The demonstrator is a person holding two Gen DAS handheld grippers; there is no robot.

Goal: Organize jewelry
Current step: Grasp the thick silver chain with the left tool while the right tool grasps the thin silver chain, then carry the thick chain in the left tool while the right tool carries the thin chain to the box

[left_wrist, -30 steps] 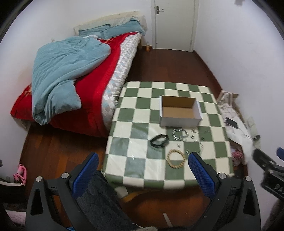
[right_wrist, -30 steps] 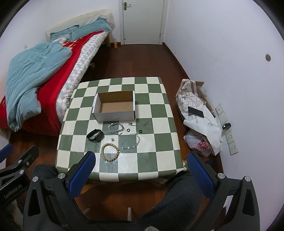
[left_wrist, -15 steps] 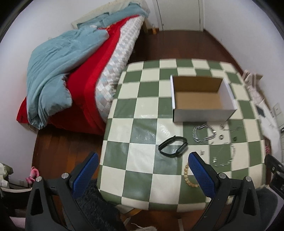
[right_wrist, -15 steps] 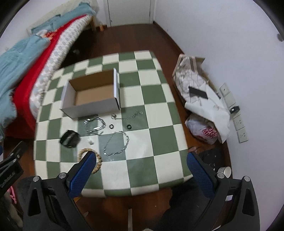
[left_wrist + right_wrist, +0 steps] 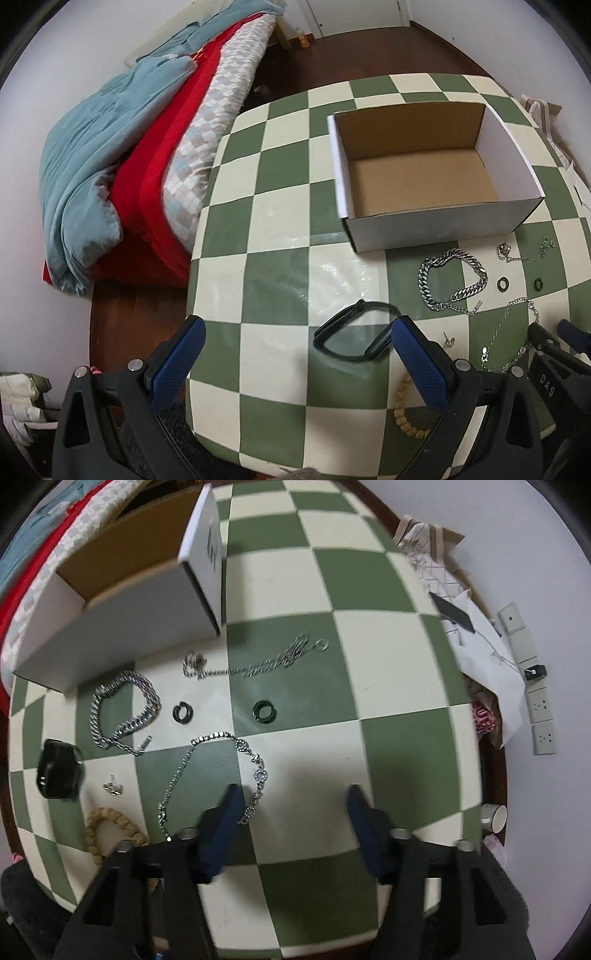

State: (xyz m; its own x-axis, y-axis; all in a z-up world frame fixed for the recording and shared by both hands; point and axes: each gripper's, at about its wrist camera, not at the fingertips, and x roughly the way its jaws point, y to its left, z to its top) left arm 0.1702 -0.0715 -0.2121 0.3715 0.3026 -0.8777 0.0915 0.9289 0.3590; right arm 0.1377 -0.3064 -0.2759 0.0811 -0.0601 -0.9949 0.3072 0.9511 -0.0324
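Observation:
An open white cardboard box (image 5: 436,221) stands empty on the green-and-cream checkered table (image 5: 280,229). In front of it lie a thick silver chain (image 5: 450,280), a black band (image 5: 354,336), a wooden bead bracelet (image 5: 404,413), a thin silver necklace (image 5: 218,775), another thin chain (image 5: 258,664), two dark rings (image 5: 264,711) and a small earring (image 5: 112,787). My left gripper (image 5: 295,350) is open, low over the table, its right finger beside the black band. My right gripper (image 5: 291,819) is open, its left finger over the thin necklace.
A bed with a red cover and blue quilt (image 5: 110,155) stands left of the table. Bags, papers and a phone (image 5: 454,613) lie on the floor to the right by the wall. A mug (image 5: 495,814) stands by the table's right edge.
Both grippers have come down and forward toward the table. The jewelry and box now look much larger and closer. Both stay open.

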